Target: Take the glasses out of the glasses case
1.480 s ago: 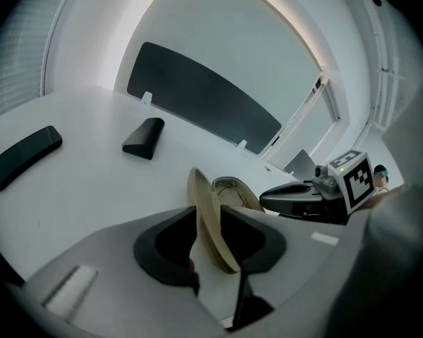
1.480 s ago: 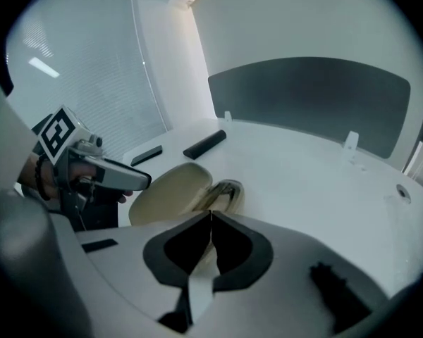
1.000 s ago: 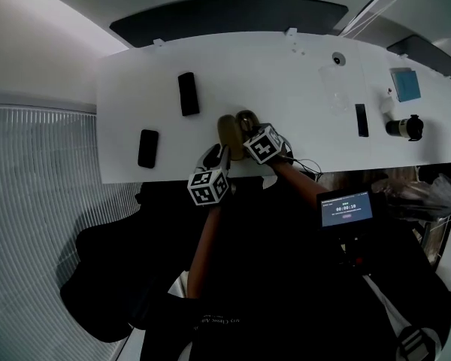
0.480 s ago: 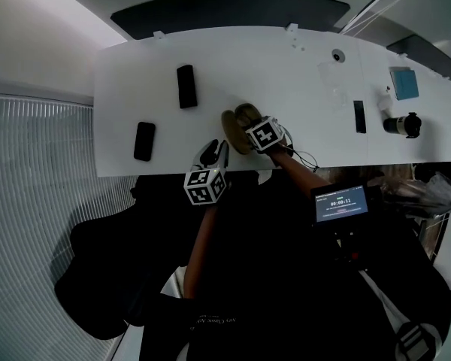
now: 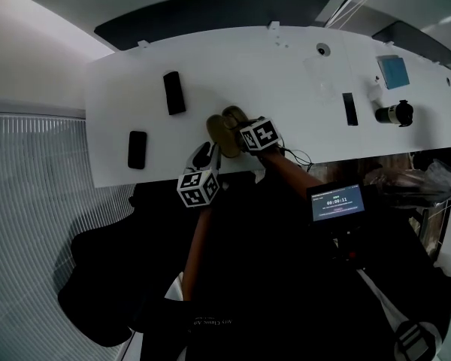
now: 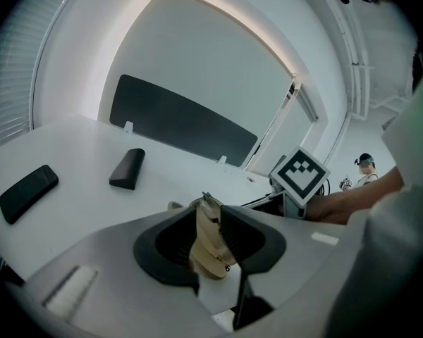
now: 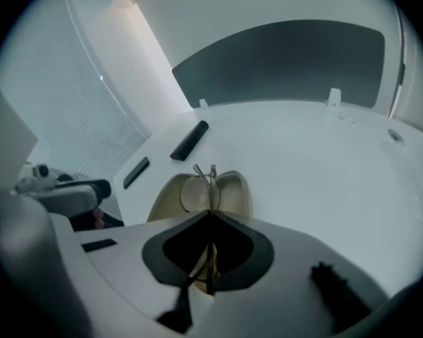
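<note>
Tan and hinged wide open, the case [image 5: 219,135] lies on the white table [image 5: 286,74], near its front edge and in front of the person, with both tools at it. The left gripper [image 6: 211,210] comes in from the near side and is clenched on the case: in its own view a tan wall stands upright between the two dark pads, which press on it from either side. The right gripper [image 7: 210,215] reaches in from the right and points steeply down into the case. Its jaws are drawn together on the glasses [image 7: 195,192], gripping the thin metal frame edge-on, so that one round lens rim stands up just past the jaw tips, with the pale lining of the case behind it. The glasses are thus at the open case and over its hollow; I cannot tell whether they touch the lining. The marker cube of the right gripper shows in the left gripper view, close beside the case, with the person's forearm behind it. Farther out on the table, to the left and well apart from the case, lie a black box [image 5: 174,92] and a flat black slab [image 5: 137,150]. Off to the right are a narrow black bar [image 5: 349,109], a black cylinder [image 5: 395,113] and a blue card [image 5: 395,71]. A small lit screen [image 5: 337,202] sits below the table edge by the person's right arm.
</note>
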{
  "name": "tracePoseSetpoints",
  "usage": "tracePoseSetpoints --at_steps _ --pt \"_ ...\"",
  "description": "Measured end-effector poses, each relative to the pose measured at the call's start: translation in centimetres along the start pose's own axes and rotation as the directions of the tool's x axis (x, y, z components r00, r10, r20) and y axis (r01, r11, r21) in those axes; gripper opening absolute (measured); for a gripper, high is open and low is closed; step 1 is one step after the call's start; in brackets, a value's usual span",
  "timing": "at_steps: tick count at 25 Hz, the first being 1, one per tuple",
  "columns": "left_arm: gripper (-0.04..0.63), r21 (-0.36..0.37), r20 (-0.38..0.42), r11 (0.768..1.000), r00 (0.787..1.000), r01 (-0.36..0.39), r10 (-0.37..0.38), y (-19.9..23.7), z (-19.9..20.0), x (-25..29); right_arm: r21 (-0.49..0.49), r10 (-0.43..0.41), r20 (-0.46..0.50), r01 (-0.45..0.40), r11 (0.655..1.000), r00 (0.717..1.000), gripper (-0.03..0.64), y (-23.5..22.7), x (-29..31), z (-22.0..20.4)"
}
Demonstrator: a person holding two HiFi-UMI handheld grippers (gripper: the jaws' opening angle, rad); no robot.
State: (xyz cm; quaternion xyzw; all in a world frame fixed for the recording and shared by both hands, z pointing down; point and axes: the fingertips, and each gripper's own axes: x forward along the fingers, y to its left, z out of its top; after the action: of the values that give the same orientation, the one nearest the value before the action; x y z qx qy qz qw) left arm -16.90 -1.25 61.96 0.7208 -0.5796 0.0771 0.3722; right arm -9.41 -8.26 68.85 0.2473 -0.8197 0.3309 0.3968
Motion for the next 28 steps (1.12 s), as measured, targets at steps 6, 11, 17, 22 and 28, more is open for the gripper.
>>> tracePoseSetpoints --at_steps 6,11,17,22,28 --pt "0.13 -0.071 0.036 0.993 0.996 0.09 -0.087 -0.6 1.5 0.7 0.12 0.282 0.235 -0.316 0.941 0.93 0.021 2.1 -3.6 1.5" --pt "0.13 -0.226 0.142 0.877 0.905 0.425 -0.402 -4.0 3.6 0.6 0.112 0.566 0.454 -0.674 0.731 0.689 0.021 5.8 -8.9 3.5" --pt "0.126 -0.269 0.211 0.719 0.768 0.64 -0.605 -7.7 4.6 -0.9 0.118 0.697 0.565 -0.879 0.462 0.442 0.021 7.5 -13.6 3.9" --pt "0.127 -0.329 0.22 0.632 0.708 0.702 -0.671 -8.6 4.4 -1.8 0.101 0.735 0.543 -0.901 0.423 0.406 0.021 8.3 -14.2 3.5" --pt "0.153 -0.399 0.26 0.521 0.638 0.755 -0.725 -9.2 4.0 -2.3 0.068 0.76 0.495 -0.891 0.449 0.421 0.021 9.3 -14.0 3.2"
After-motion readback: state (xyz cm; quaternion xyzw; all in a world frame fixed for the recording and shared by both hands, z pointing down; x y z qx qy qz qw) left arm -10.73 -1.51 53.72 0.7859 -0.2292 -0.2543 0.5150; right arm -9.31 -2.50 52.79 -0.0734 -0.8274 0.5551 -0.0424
